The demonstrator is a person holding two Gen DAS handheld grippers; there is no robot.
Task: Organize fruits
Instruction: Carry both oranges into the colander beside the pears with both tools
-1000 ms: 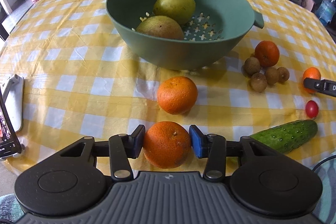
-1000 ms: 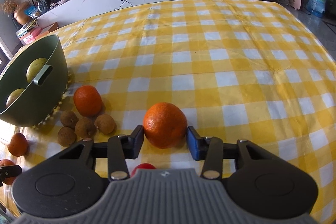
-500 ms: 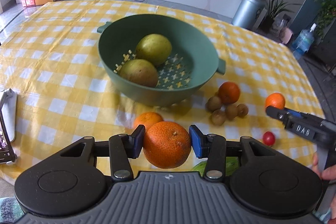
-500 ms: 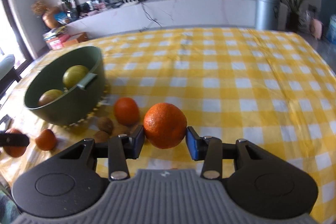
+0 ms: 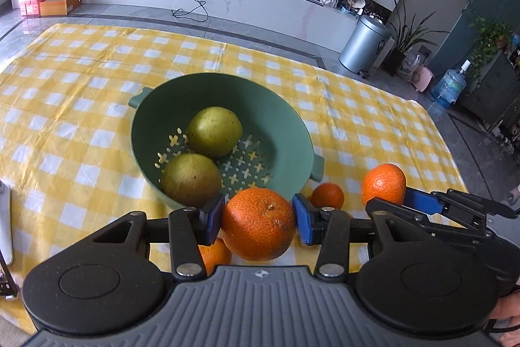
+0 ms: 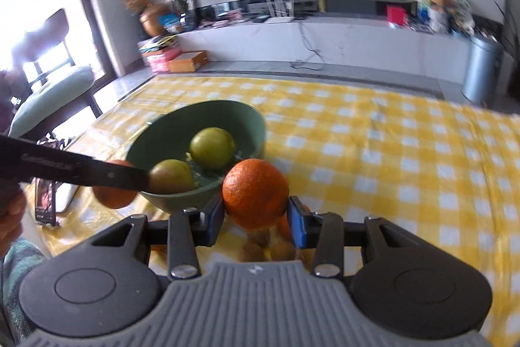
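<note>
Oranges lifted clear of checked tablecloth (image 5: 81,106) since a second ago: left gripper (image 5: 258,221) clamped on one orange (image 5: 258,223), right gripper (image 6: 255,213) clamped on another orange (image 6: 255,193). Now raised beside green colander (image 5: 282,126) holding two pears (image 5: 214,135); deposit judged next.

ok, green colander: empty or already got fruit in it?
Not empty. The green colander holds two yellow-green pears; no oranges are in it yet, and its slotted bottom is partly bare.

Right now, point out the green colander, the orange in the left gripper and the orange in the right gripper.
green colander (image 5: 286,132), left wrist view, bare inner wall.
orange in the left gripper (image 5: 258,223), left wrist view, front peel.
orange in the right gripper (image 6: 255,193), right wrist view, front peel.
</note>
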